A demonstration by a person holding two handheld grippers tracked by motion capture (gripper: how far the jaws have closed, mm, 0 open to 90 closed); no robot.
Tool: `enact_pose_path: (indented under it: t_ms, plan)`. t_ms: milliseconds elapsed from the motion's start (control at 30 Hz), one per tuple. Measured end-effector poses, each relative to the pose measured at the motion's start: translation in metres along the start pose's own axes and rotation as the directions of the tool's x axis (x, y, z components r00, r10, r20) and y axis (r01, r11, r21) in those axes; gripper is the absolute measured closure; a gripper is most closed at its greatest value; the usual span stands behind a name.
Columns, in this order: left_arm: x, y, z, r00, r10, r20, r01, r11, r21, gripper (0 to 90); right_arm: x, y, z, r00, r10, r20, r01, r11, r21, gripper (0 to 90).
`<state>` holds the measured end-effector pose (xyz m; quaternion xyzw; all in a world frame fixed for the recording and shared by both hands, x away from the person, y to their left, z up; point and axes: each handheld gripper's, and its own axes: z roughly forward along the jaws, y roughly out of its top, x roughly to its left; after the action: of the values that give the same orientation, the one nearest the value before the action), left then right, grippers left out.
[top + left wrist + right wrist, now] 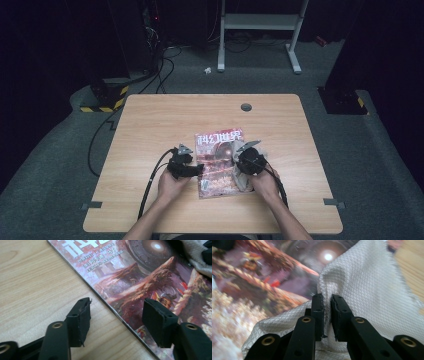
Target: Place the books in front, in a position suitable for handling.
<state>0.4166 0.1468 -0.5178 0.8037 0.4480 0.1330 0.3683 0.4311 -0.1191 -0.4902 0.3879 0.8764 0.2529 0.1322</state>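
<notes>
Wooden table (150,125), grey grommet (246,107), white frame (260,22) behind.

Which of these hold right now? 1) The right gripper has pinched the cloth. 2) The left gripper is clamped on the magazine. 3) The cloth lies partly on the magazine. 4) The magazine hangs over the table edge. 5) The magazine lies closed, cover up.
1) True: the right gripper has a fold of the white cloth between its nearly closed jaws.
2) False: the left gripper stands open, one jaw over the table, the other over the magazine, astride its edge.
3) True: the cloth overlaps the magazine's right side.
4) False: the magazine lies well inside the tabletop.
5) True.
</notes>
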Motion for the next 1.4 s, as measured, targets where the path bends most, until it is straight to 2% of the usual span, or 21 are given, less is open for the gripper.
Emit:
enact_pose_path:
  t_ms: [100,233,367,500,633,700,733,867,900,1000,1033,1100,1133,1167,1267,1400]
  plan:
    - [0.001,-0.002,0.001,1.0000,0.004,0.003,-0.004,0.9998,-0.021,38.1,0.011,0.007,0.005,0.9995,-0.011,-0.028,0.012,0.9999,0.004,79.9]
    - [0.002,-0.009,0.001,0.9999,0.013,0.011,-0.012,0.9971,-0.075,37.8,0.039,0.025,0.016,0.9937,-0.077,-0.081,0.077,0.9970,-0.004,79.9]
    - [0.002,-0.010,0.001,0.9999,0.012,0.009,-0.012,0.9969,-0.078,37.9,0.066,0.038,0.026,0.9835,-0.108,-0.145,0.106,0.9942,-0.020,79.9]
    - [0.002,-0.010,0.001,0.9999,0.012,0.006,-0.011,0.9969,-0.078,37.9,0.080,0.046,0.030,0.9793,-0.136,-0.150,0.135,0.9907,-0.019,79.9]
    - [0.002,-0.010,0.001,0.9999,0.012,0.004,-0.011,0.9969,-0.078,37.8,0.074,0.045,0.030,0.9762,-0.120,-0.181,0.119,0.9928,-0.013,79.3]
    - [0.002,-0.010,0.001,0.9999,0.011,0.005,-0.010,0.9969,-0.079,37.8,0.068,0.042,0.028,0.9766,-0.118,-0.180,0.118,0.9930,-0.008,78.9]
    - [0.002,-0.010,0.001,0.9999,0.011,0.004,-0.011,0.9968,-0.079,37.8,0.062,0.038,0.025,0.9808,-0.110,-0.161,0.111,0.9938,-0.004,78.8]
    - [0.002,-0.010,0.001,0.9999,0.011,0.004,-0.011,0.9968,-0.079,37.6,0.026,0.020,0.013,0.9951,-0.062,-0.077,0.062,0.9981,0.005,78.8]
    - [0.002,-0.010,0.001,0.9999,0.011,0.003,-0.011,0.9968,-0.079,37.5,0.015,0.013,0.009,0.9979,-0.028,-0.058,0.028,0.9996,0.006,78.8]
    - [0.002,-0.010,0.001,0.9999,0.010,0.002,-0.010,0.9967,-0.080,37.4,-0.019,-0.009,-0.004,0.9973,0.067,-0.032,-0.067,0.9978,0.006,79.4]
    - [0.002,-0.010,0.002,0.9999,0.010,0.001,-0.010,0.9967,-0.080,37.3,-0.022,-0.013,-0.007,0.9966,0.078,-0.030,-0.077,0.9970,0.009,79.5]
    - [0.002,-0.009,0.002,1.0000,0.009,0.001,-0.008,0.9967,-0.080,37.2,-0.019,-0.013,-0.008,0.9979,0.064,-0.010,-0.063,0.9979,0.014,79.7]
    - [0.002,-0.009,0.002,1.0000,0.008,0.000,-0.008,0.9967,-0.080,37.1,-0.014,-0.011,-0.007,0.9986,0.051,0.014,-0.052,0.9984,0.021,79.9]
    - [0.002,-0.009,0.002,1.0000,0.009,0.000,-0.009,0.9967,-0.080,37.1,-0.010,-0.008,-0.006,0.9992,0.036,0.017,-0.036,0.9991,0.023,80.1]
    - [0.002,-0.009,0.002,1.0000,0.009,0.000,-0.009,0.9968,-0.079,37.1,0.007,0.002,0.002,0.9991,0.018,-0.038,-0.017,0.9998,0.008,80.2]
    - [0.002,-0.009,0.002,1.0000,0.009,0.000,-0.009,0.9968,-0.079,37.1,0.044,0.021,0.015,0.9924,-0.065,-0.105,0.064,0.9979,-0.014,80.3]
